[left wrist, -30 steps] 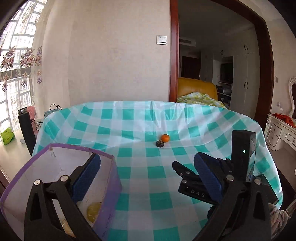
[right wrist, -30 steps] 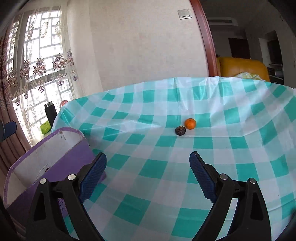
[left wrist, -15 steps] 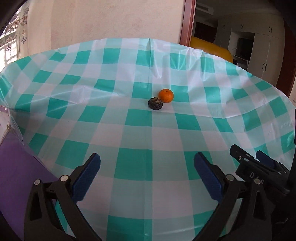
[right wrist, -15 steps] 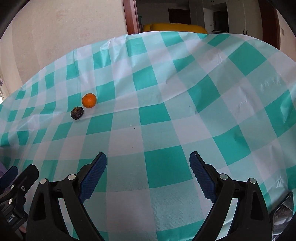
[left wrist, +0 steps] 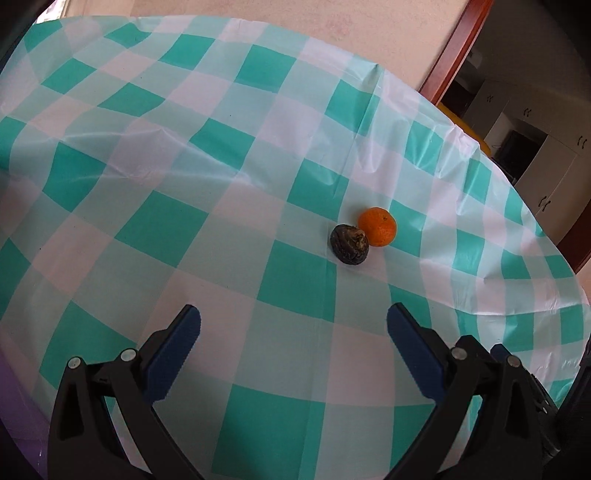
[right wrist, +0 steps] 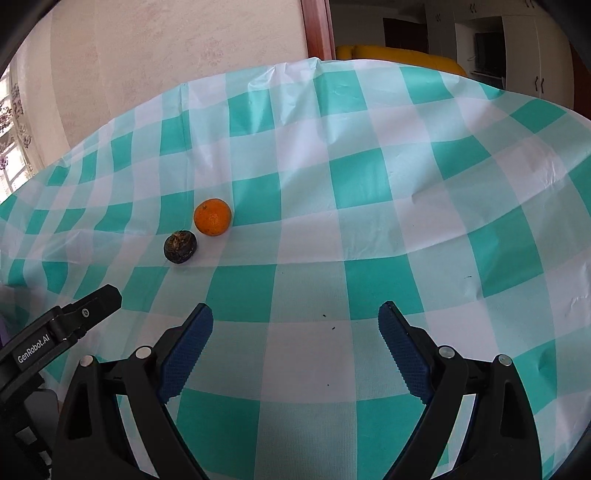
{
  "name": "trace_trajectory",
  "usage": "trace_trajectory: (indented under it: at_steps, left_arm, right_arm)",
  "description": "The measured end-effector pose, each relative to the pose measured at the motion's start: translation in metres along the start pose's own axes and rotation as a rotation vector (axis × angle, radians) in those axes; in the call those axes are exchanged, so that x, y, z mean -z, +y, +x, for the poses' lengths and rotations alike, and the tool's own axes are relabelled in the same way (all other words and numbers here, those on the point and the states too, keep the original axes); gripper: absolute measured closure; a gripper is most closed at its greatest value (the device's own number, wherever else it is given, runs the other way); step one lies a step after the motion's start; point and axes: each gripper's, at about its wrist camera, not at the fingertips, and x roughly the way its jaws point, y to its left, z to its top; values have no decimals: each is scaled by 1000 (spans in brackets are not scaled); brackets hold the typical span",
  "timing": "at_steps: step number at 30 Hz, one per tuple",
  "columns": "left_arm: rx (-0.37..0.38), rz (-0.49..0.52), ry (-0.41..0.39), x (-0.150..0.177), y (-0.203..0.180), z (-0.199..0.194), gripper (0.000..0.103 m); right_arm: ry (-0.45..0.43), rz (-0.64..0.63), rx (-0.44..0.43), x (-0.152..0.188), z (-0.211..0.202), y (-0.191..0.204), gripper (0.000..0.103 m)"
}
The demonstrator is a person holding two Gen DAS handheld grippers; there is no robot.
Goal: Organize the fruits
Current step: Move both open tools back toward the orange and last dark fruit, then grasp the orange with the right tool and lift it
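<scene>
Teal and white checks cover the worktop (left wrist: 155, 229) ahead of you, a plastic cloth with creases running across it. Two fruits sit on it side by side: a small orange (left wrist: 377, 226) and a dark, wrinkled fruit (left wrist: 349, 244), the two touching or all but touching. From your left wrist view the dark one lies nearer to you and slightly left of the orange, and both rest beyond the fingertips, a little to the right of the centre line. From your right wrist view the same pair, orange (right wrist: 212, 216) and dark fruit (right wrist: 180, 246), lies ahead and off to the left.

Your left tool (left wrist: 293, 325) hangs over the cloth with its blue-padded fingers (left wrist: 173, 350) spread wide, nothing between them. Your right tool (right wrist: 295, 320) is likewise spread wide and carries nothing, its blue pads (right wrist: 402, 350) above a white and teal square. In the right wrist view, part of the left tool's black body, marked "GenRobot.AI", reaches in from the lower left edge, pointing toward the fruits.

A strip of purple (left wrist: 16, 402) shows at the lower left edge of the left wrist view; you cannot tell from here what it belongs to. Behind the worktop stands a pale wall (right wrist: 177, 48) with a reddish-brown door frame (right wrist: 316, 27), and a yellow object (right wrist: 399, 57) just past the far edge.
</scene>
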Motion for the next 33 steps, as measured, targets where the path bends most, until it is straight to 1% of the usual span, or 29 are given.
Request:
trace_trajectory:
  at_steps: [4,5,6,9,10,13,15,17,18,21,22,23,24,26,27,30,33]
  left_arm:
    - [-16,-131,-48,-8,23,-2,2]
    - [-14,-156,-55,-7,27,-3,2]
    - [-7,-171,-70,-7,31,-6,2]
    - [-36,-212,-115,-5,38,-14,2]
    - [-40,-211,-124,-5,37,-15,2]
    - [-52,-175,-125,-5,32,-14,2]
    - [-57,-148,-133,-4,28,-15,2]
    - [-54,-139,-133,-3,27,-15,2]
    - [-54,-140,-132,-3,27,-14,2]
    - [-46,-137,-130,-2,26,-13,2]
    - [-46,-135,-130,-2,26,-13,2]
    - [-46,-136,-129,-2,26,-12,2]
    - [-47,-138,-129,-2,26,-12,2]
    - [-47,-137,-128,-2,26,-12,2]
    - [-50,-137,-129,-2,26,-12,2]
    - [-52,-134,-127,-2,25,-11,2]
    - [-51,-121,-119,-2,23,-11,2]
  right_arm:
    - [10,-38,-26,-21,24,16,21]
    - [8,-42,-47,-26,29,21,22]
    - [5,-46,-63,-31,34,25,23]
    - [9,-39,-106,-46,52,39,29]
    - [14,-39,-115,-50,58,44,31]
    - [29,-48,-122,-61,76,61,32]
    - [56,-54,-94,-68,88,70,34]
    - [91,-37,-68,-73,100,75,41]
    - [111,-26,-60,-74,105,75,42]
    - [133,-22,-35,-77,113,77,45]
    - [132,-24,-42,-77,112,78,49]
    - [129,-28,-58,-76,111,78,60]
    - [131,-31,-64,-75,109,79,63]
    - [122,-16,-67,-70,102,75,63]
    - [109,12,-81,-67,97,68,63]
    - [59,97,-80,-59,77,40,63]
    - [21,136,-69,-49,53,7,63]
